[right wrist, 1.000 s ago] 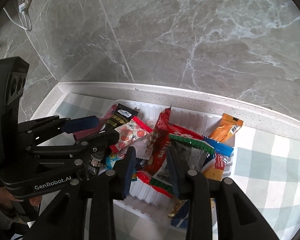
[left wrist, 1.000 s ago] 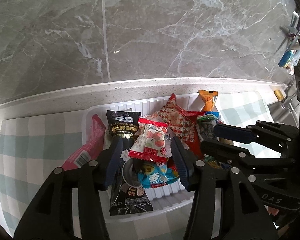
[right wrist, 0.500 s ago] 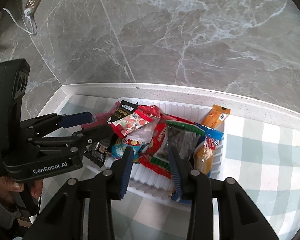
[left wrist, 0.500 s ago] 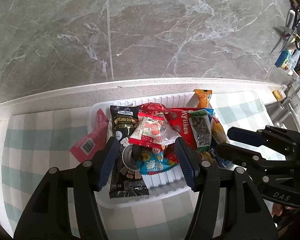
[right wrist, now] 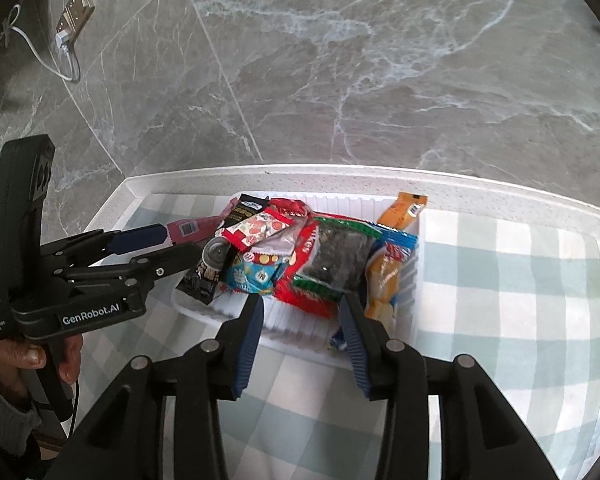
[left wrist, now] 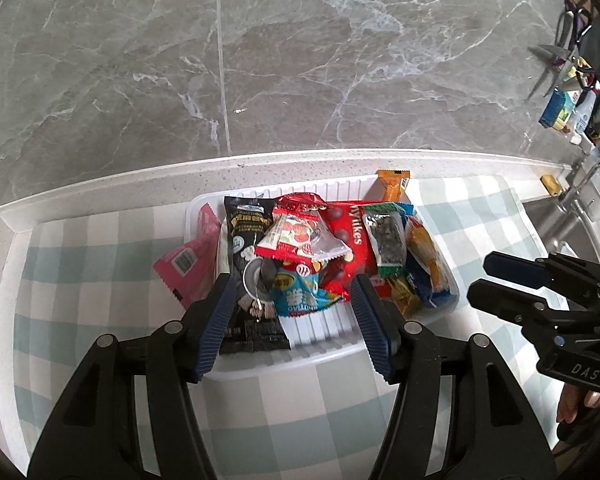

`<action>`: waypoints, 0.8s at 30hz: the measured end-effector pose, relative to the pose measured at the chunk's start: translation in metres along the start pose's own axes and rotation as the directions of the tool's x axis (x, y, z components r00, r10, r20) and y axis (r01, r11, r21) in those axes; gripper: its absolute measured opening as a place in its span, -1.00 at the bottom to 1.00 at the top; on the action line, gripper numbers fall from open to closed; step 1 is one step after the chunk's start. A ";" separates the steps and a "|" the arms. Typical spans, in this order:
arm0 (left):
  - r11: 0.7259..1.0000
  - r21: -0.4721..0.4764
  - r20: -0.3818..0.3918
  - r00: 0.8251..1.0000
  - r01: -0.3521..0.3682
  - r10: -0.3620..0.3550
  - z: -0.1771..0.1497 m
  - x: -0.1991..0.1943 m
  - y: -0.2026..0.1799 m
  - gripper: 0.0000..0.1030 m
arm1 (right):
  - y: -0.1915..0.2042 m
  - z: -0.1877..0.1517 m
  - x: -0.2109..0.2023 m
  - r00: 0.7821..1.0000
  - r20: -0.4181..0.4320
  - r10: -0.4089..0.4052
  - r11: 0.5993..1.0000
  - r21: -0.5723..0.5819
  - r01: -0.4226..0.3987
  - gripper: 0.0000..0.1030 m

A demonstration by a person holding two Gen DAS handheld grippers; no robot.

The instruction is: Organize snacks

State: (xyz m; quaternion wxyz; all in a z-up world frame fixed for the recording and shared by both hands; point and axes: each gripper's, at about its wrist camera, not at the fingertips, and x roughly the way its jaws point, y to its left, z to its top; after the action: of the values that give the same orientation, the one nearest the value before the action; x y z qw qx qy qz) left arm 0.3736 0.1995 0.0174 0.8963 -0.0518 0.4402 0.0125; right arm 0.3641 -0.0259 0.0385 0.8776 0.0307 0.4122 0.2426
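The white tray (left wrist: 260,364) of snack packets (left wrist: 300,236) lies just ahead of both grippers. The left gripper (left wrist: 292,292) gapes empty over the tray's near edge; the right gripper (right wrist: 300,312), jaws just opening, grips nothing there either.

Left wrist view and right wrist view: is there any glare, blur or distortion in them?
Left wrist view: fisheye bends the counter edge; a small glare spot on the wall; snack packets sharp. Right wrist view: same bending, dark corners, clear wrapper shines.
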 end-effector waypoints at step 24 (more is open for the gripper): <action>0.997 0.079 0.097 0.995 0.025 -0.033 -0.061 -0.096 -0.064 0.56 | 0.011 -0.073 -0.090 0.995 0.099 -0.026 0.999 0.029 0.023 -0.01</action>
State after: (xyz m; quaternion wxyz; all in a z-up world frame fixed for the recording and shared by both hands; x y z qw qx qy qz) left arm 0.2706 0.1317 0.0614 0.9183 -0.0226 0.3949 -0.0150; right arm 0.2564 -0.0676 0.0571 0.8995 0.0498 0.3715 0.2244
